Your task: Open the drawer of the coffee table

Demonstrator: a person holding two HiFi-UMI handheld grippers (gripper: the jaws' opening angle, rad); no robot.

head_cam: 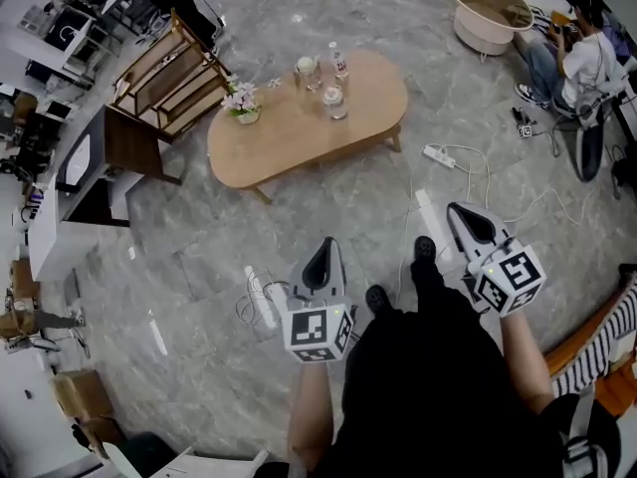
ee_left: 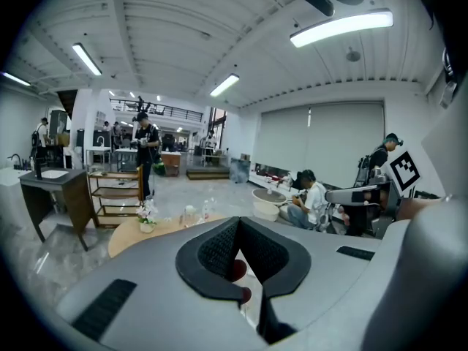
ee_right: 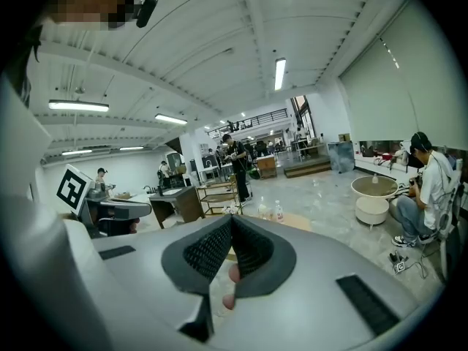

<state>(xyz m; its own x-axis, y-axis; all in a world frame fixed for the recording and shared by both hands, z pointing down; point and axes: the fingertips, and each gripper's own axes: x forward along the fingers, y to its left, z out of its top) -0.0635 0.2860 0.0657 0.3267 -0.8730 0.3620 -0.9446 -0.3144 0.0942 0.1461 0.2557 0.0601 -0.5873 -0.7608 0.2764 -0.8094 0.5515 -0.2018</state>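
Target coffee table (head_cam: 299,139) at top centre of head view, straight ahead of both claws and well apart from them. Oval light-wood top with rounded ends, thin wood legs showing under the near edge. Drawer not made out from this steep angle, nor in either gripper view, where only a slice of the top shows past the jaws.

On the top: small flower pot (head_cam: 243,104) at the left end; clear jar (head_cam: 307,71), bottle (head_cam: 339,64) and second clear jar (head_cam: 334,102) grouped right of centre.

On left gripper (head_cam: 326,247): jaws pressed together, nothing between. On right gripper (head_cam: 460,217): same, closed tight and empty. Both held low over grey marble-look floor (head_cam: 199,247), aimed toward the table.

Around: wooden shelf rack (head_cam: 169,76) just left of the table, dark desk (head_cam: 124,142) near it, further left. Round white low table (head_cam: 490,13) at top right, seated person (head_cam: 582,63) beside it. Standing person in black (ee_left: 146,148) beyond the shelf rack in the gripper views.

In the way: white power strip (head_cam: 438,155) with cable on the floor between right gripper and the table's right end. Second power strip (head_cam: 261,299) with tangled cord just left of left gripper. Black shoes (head_cam: 425,249) on the floor between the two grippers.
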